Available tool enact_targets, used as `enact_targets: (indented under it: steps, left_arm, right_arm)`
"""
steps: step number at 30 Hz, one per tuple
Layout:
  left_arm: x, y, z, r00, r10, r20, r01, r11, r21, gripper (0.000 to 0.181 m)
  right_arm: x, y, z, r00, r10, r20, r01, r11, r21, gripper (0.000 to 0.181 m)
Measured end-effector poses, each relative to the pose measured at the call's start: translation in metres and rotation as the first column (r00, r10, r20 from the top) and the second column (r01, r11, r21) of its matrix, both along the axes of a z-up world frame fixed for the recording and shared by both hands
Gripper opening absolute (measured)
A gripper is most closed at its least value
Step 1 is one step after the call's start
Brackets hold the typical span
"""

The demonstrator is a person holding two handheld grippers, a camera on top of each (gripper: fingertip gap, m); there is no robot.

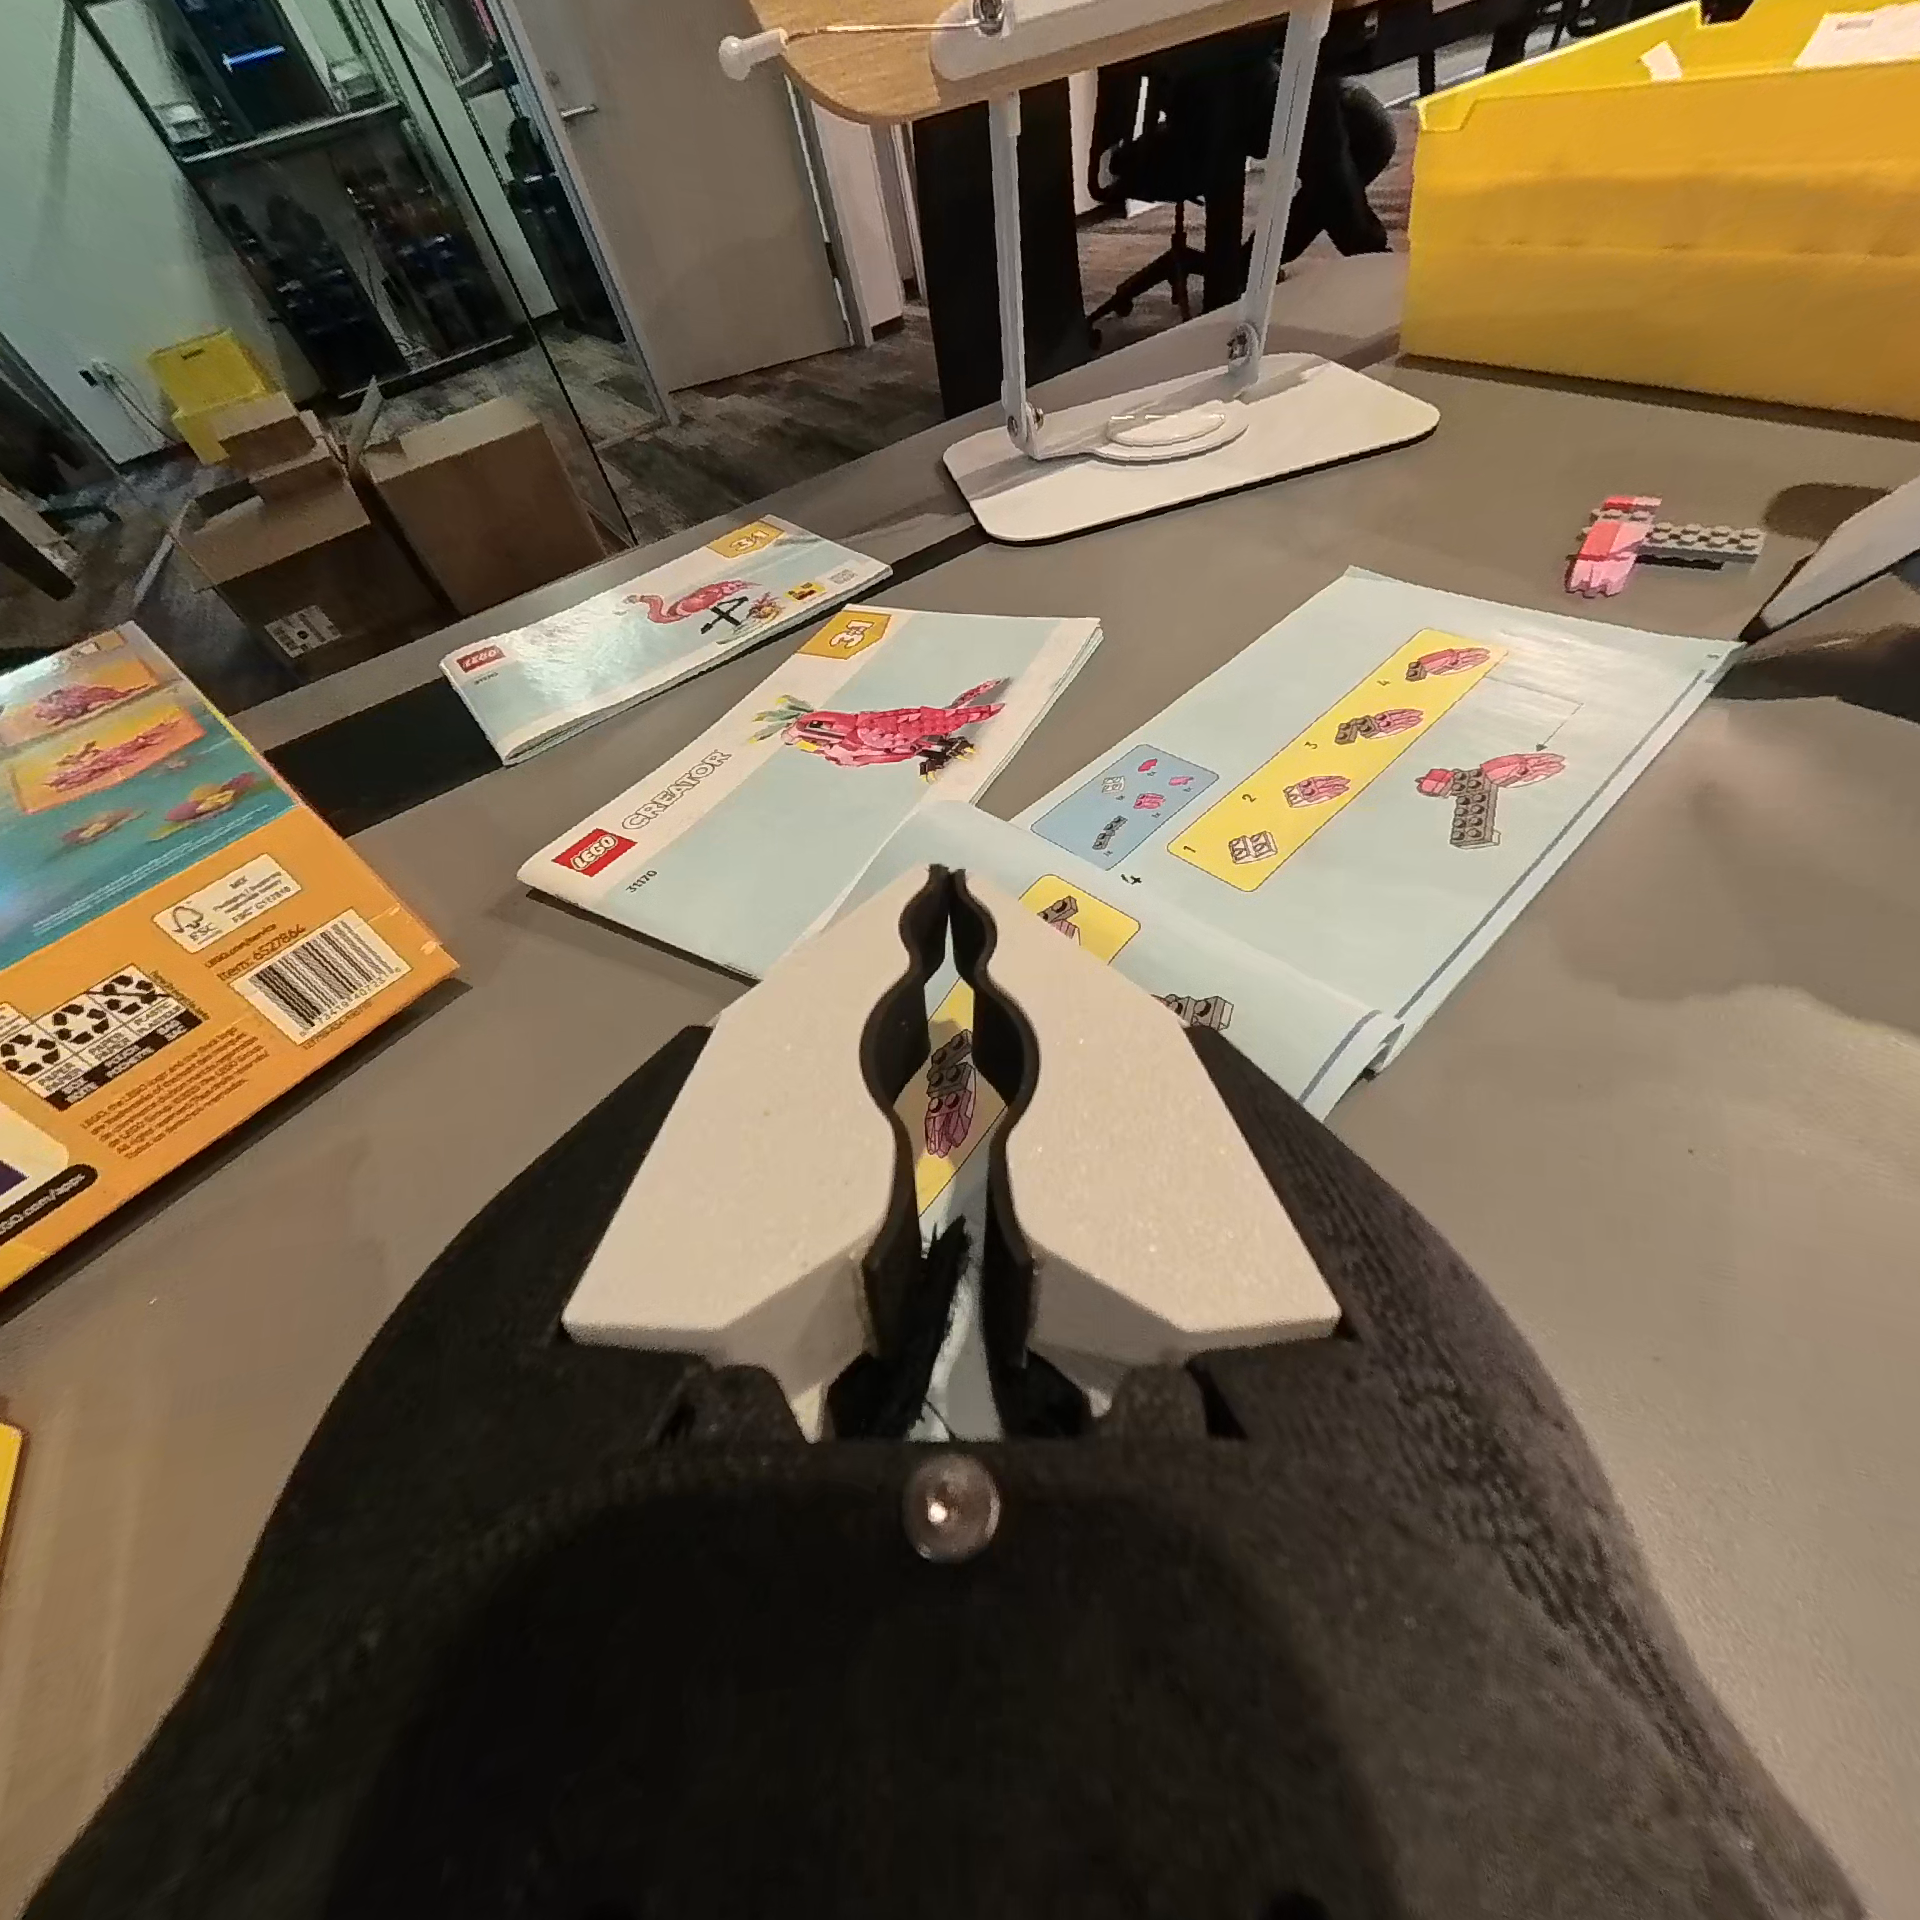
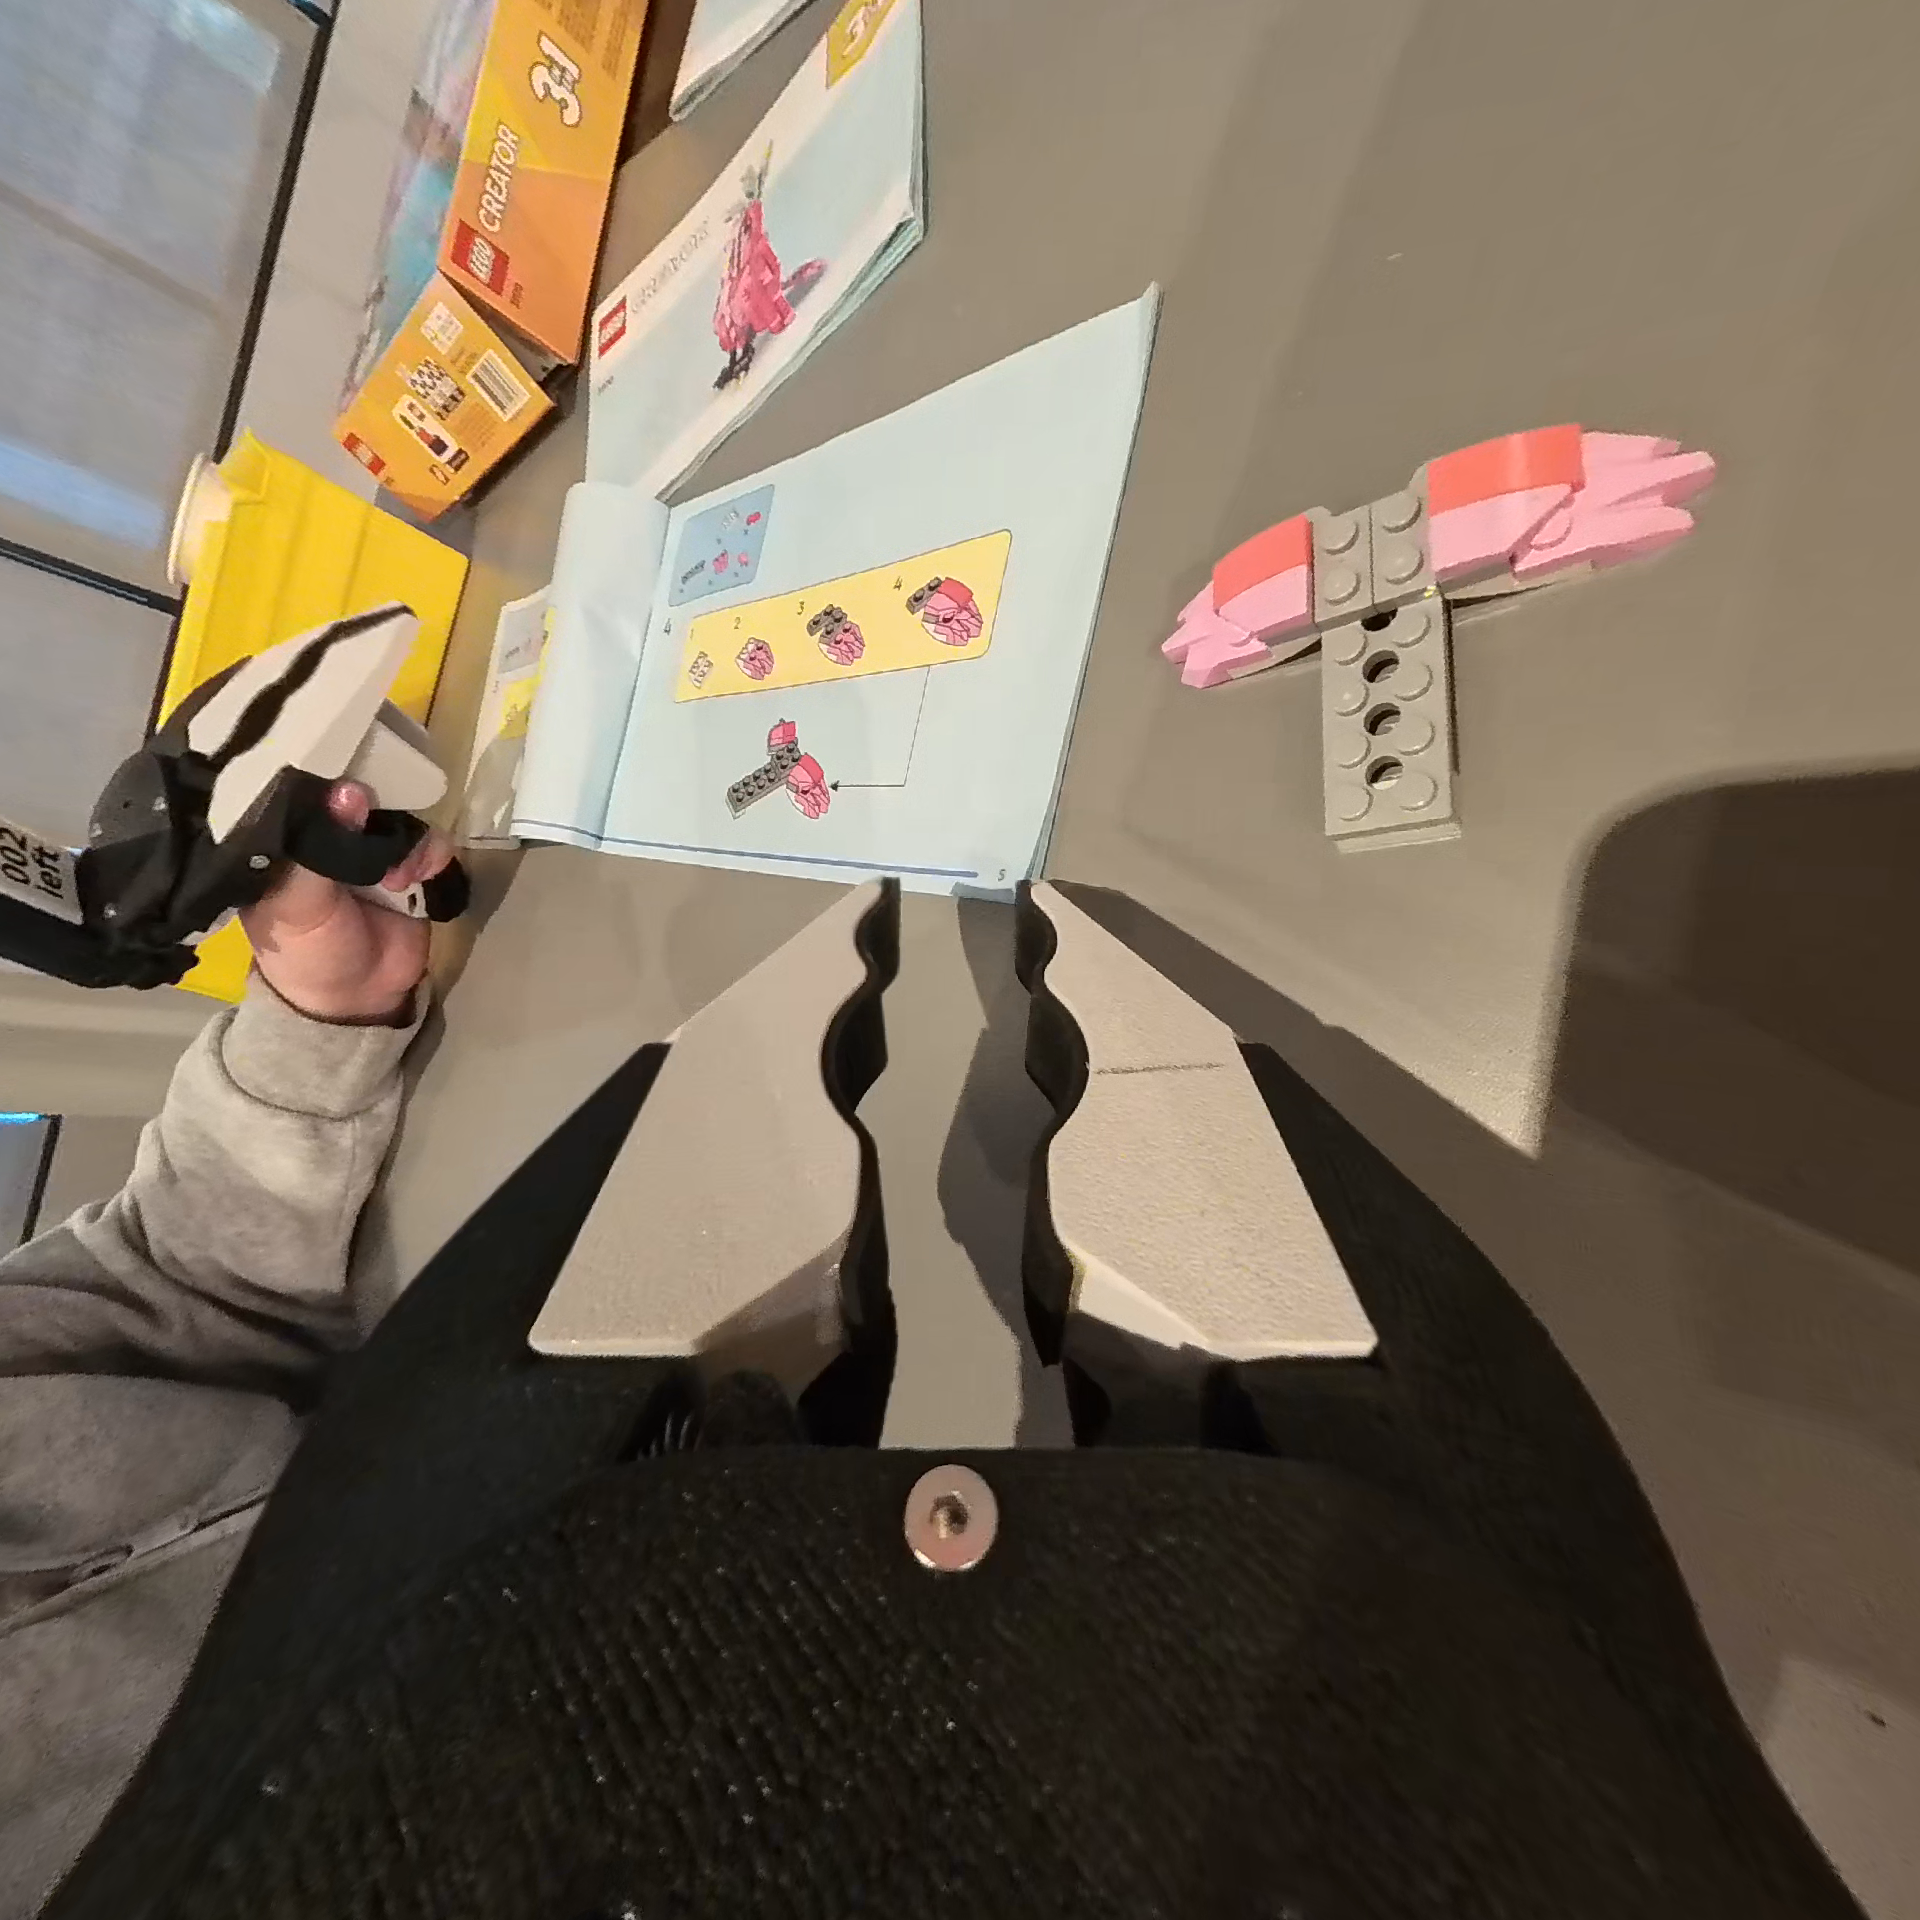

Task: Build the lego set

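The pink and gray lego piece (image 2: 1423, 603) lies on the counter (image 2: 1351, 260) — ahead and right of the right gripper (image 2: 956, 894), jaws spread, empty. The left gripper (image 1: 951, 883) — jaws pressed together, empty.

An office is indicated: glass partition walls (image 1: 436, 260), wheeled desk chairs (image 1: 1195, 166) (seen beneath a neighbouring wooden desk (image 1: 935, 62)), carpeted flooring (image 1: 790, 374) and stacked cardboard boxes (image 1: 436, 509) are shown

Grey-fingered black tool (image 2: 956, 894), person's grey sleeve (image 2: 249, 1143).
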State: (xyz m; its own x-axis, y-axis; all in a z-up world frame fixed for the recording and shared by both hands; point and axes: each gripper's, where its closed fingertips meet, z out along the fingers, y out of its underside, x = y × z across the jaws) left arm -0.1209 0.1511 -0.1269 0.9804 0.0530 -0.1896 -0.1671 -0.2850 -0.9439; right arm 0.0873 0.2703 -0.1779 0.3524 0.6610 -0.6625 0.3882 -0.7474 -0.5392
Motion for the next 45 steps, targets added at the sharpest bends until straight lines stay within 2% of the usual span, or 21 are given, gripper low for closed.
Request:
enact_targets:
  steps: [15, 27, 45]
  left_arm:
    - [0.0024, 0.0004, -0.0011, 1.000, -0.005, -0.030, 0.004, 1.000, -0.010, 0.000]
    - [0.0036, 0.0006, -0.0017, 0.999, -0.008, -0.038, 0.008, 1.000, -0.015, 0.000]
    - [0.0041, 0.0010, -0.0022, 0.999, -0.012, -0.044, 0.011, 1.000, -0.018, 0.000]
  right_arm:
    - [-0.0043, -0.0025, 0.0043, 1.000, 0.011, -0.029, -0.011, 1.000, 0.000, 0.015]
    - [0.0027, 0.0049, -0.0054, 0.998, -0.022, 0.059, 0.019, 0.998, 0.055, 0.014]
    - [-0.0003, 0.0009, -0.0033, 0.999, -0.001, 0.045, -0.001, 0.999, 0.049, 0.011]
